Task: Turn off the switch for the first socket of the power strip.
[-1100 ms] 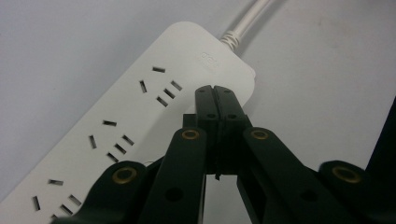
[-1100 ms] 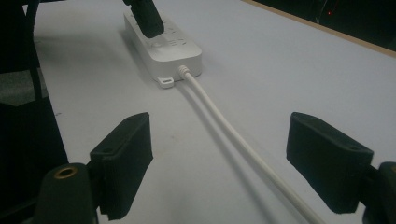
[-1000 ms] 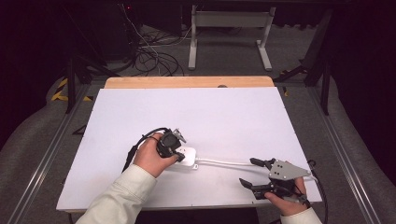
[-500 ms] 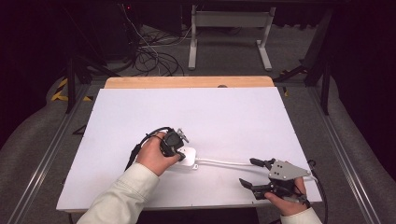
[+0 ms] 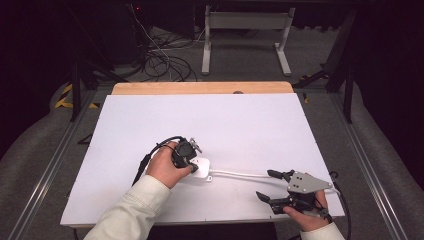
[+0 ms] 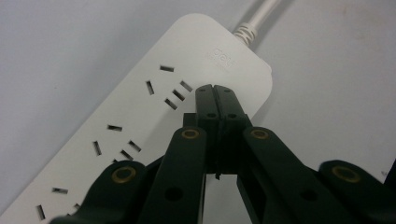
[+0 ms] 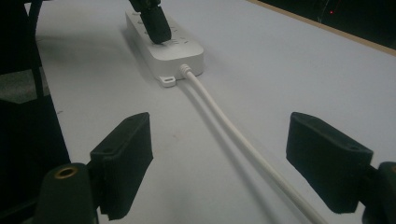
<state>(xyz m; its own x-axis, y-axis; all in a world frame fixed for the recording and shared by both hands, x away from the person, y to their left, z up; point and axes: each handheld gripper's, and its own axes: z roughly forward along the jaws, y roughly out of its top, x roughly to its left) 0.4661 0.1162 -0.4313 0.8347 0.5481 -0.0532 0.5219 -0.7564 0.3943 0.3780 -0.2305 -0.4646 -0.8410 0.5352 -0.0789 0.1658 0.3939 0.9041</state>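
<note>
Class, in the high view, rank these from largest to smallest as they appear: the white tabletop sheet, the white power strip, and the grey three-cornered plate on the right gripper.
1. White tabletop sheet, by far.
2 and 3. Grey three-cornered plate and white power strip: unsure, since the left hand covers much of the strip.

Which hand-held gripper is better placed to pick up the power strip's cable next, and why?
Probably the right hand-held gripper: its jaws stand open on either side of the white cable. The left hand-held gripper is shut, tips over the power strip.
</note>
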